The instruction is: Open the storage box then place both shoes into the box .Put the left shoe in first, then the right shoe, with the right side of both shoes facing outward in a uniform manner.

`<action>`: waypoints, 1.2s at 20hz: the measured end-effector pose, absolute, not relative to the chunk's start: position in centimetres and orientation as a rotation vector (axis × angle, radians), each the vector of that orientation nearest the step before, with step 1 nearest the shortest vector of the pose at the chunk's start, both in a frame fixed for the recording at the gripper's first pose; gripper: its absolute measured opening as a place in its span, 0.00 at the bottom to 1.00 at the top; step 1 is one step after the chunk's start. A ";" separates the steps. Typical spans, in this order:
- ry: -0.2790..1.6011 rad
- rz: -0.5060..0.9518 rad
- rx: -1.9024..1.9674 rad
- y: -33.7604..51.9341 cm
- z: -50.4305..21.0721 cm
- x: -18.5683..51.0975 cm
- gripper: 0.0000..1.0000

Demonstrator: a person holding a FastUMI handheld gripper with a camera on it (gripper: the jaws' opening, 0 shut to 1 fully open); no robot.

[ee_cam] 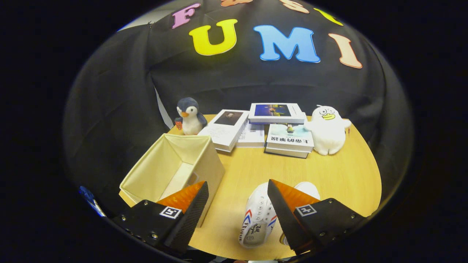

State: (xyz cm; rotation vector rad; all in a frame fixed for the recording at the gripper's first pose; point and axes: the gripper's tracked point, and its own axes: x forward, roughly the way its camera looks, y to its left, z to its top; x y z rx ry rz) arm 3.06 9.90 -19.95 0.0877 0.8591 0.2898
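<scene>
Black cloth wall point(237, 84) hangs wrinkly behind a round wood table point(340, 175). At the back: a few books point(289, 140), a penguin plush point(189, 116), a white duck plush point(328, 129).

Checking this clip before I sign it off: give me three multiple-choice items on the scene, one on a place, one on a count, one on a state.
1. Where does the storage box stand?
A. On the books
B. On the table, ahead of the gripper's left finger, near the penguin toy
C. Behind the white duck toy

2. How many plush toys stand on the table?
A. One
B. Two
C. Four

3. How is the gripper?
A. Open, holding nothing
B. Shut on a shoe
C. Shut on the box

Answers:
1 B, the penguin toy stands just beyond it.
2 B, penguin and white duck toy.
3 A, fingers apart, white shoe lying between them, ungripped.
</scene>
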 end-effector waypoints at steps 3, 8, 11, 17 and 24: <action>0.911 0.261 0.063 8.3 -22.7 2.6 0.98; 0.986 0.231 0.048 6.6 -26.6 1.6 0.98; 1.041 0.232 0.090 6.5 -28.8 1.0 0.98; 1.138 0.212 0.121 5.3 -32.1 -0.2 0.92; 1.211 0.190 0.149 4.5 -34.4 -1.3 0.78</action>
